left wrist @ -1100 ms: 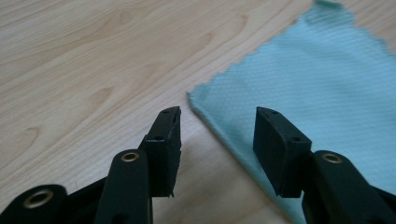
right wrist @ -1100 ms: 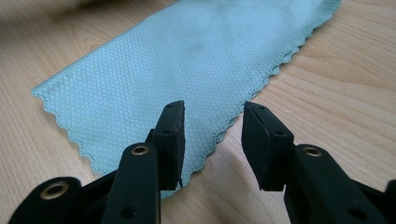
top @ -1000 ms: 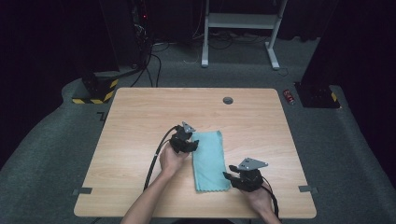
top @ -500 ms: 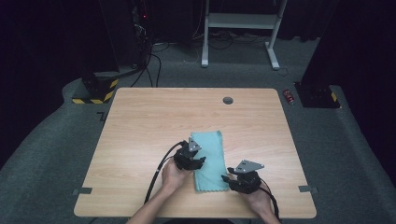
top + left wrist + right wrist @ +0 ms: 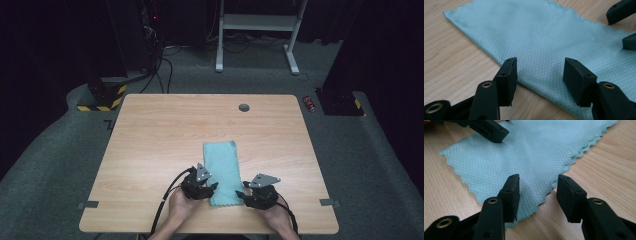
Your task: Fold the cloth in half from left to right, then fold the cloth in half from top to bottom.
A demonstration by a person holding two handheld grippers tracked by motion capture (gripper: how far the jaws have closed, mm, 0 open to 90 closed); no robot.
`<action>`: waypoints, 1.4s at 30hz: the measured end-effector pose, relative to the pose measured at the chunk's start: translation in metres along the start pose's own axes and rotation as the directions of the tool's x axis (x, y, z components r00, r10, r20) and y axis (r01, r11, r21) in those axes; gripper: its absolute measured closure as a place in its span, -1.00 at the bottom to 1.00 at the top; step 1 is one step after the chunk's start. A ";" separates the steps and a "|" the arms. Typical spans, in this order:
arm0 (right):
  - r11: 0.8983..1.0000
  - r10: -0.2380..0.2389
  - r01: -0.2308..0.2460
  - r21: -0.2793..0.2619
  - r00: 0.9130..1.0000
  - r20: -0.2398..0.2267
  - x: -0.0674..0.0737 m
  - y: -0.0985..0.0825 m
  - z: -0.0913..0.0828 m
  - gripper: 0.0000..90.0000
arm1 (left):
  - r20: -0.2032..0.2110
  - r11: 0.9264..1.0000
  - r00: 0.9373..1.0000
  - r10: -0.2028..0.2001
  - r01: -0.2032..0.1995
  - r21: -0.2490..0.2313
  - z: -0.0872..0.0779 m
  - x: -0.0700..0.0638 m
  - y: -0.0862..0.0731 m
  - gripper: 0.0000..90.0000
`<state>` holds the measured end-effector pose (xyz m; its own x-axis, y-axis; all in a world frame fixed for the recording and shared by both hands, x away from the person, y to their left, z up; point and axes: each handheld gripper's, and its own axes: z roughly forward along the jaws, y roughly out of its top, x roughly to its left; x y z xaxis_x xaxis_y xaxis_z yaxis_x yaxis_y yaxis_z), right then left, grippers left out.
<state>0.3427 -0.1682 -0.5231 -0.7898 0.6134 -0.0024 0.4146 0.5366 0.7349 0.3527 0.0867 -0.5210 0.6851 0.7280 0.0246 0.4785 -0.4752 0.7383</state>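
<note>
1. Cloth (image 5: pixel 222 172): light, limp, folded into a strip; judged prone to slipping on the wood, so best gripped at the near corners.
2. Left gripper (image 5: pixel 206 189): jaws spread, just been opening, nothing pinched; near-left corner lies under and between them.
3. Right gripper (image 5: pixel 247 192): jaws spread, just been opening, nothing pinched; scalloped near-right corner lies between them.

Lab: dark curtains (image 5: pixel 50 40), cables (image 5: pixel 165 70), hazard tape (image 5: pixel 100 107).

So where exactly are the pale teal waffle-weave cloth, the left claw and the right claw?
Pale teal waffle-weave cloth (image 5: pixel 221 167): high view, middle of the fabric.
Left claw (image 5: pixel 539 71): left gripper view, midway between its open fingertips.
Right claw (image 5: pixel 537 191): right gripper view, midway between its open fingertips.
</note>
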 end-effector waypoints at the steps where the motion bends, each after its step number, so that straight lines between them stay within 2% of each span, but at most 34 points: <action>1: 1.000 -0.001 0.001 0.000 1.000 -0.001 0.000 0.000 0.000 0.13 | 0.005 1.000 1.000 0.000 0.000 0.000 -0.001 0.000 -0.001 -0.02; 8: 1.000 -0.004 0.004 0.000 1.000 -0.004 -0.001 0.000 0.000 0.11 | -0.010 1.000 1.000 0.001 -0.001 -0.016 -0.009 -0.008 -0.007 -0.08; 13: 1.000 -0.002 0.002 0.000 1.000 0.002 -0.001 0.000 0.000 0.07 | 0.007 0.999 1.000 -0.020 0.020 -0.039 -0.019 -0.012 -0.009 -0.09; 16: 1.000 0.000 0.000 0.004 1.000 0.001 -0.002 0.000 0.000 0.06 | 0.040 0.995 0.997 -0.069 0.071 -0.065 -0.024 -0.005 -0.007 -0.08; 17: 1.000 0.003 -0.003 0.004 1.000 0.000 -0.001 0.000 0.000 0.06 | 0.039 0.995 0.996 -0.080 0.083 -0.063 -0.025 -0.002 -0.007 -0.07; 19: 1.000 0.012 -0.012 0.003 1.000 -0.008 -0.002 0.000 0.000 0.11 | 0.016 0.995 0.997 -0.079 0.079 -0.053 -0.025 0.004 -0.006 -0.07; 23: 0.999 0.036 -0.036 0.028 0.999 -0.019 -0.008 0.004 -0.003 0.24 | -0.012 0.993 0.994 -0.109 0.108 -0.047 -0.022 0.020 -0.004 -0.08; 25: 0.998 0.054 -0.053 0.020 0.998 -0.033 -0.015 0.006 -0.003 0.26 | -0.014 0.989 0.989 -0.145 0.144 -0.040 -0.017 0.031 0.000 -0.08; 27: 0.998 0.058 -0.057 0.028 0.998 -0.018 -0.022 0.009 -0.003 0.27 | -0.005 0.980 0.980 -0.199 0.198 -0.030 -0.011 0.043 0.005 -0.08; 32: 0.996 0.084 -0.083 0.023 0.996 -0.037 -0.043 0.029 -0.003 0.27 | -0.059 0.973 0.971 -0.232 0.231 -0.016 0.003 0.069 0.022 -0.10; 34: 0.996 0.090 -0.090 0.025 0.995 -0.035 -0.050 0.038 0.000 0.27 | -0.078 0.968 0.965 -0.251 0.250 -0.012 0.008 0.077 0.029 -0.10; 40: 0.992 0.124 -0.123 0.030 0.991 -0.042 -0.068 0.066 0.019 0.27 | -0.127 0.957 0.950 -0.286 0.291 0.020 0.023 0.094 0.044 -0.10; 41: 0.991 0.132 -0.131 0.028 0.990 -0.039 -0.071 0.070 0.023 0.27 | -0.136 0.954 0.946 -0.295 0.300 0.015 0.025 0.096 0.045 -0.10; 42: 0.991 0.132 -0.131 0.023 0.991 -0.035 -0.074 0.074 0.027 0.27 | -0.135 0.948 0.940 -0.315 0.318 0.005 0.027 0.099 0.045 -0.07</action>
<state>0.4439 -0.1579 -0.4867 -0.7433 0.6584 0.1185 0.5252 0.4647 0.7129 0.4567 0.1242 -0.5032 0.4190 0.9002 -0.1184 0.6743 -0.2212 0.7045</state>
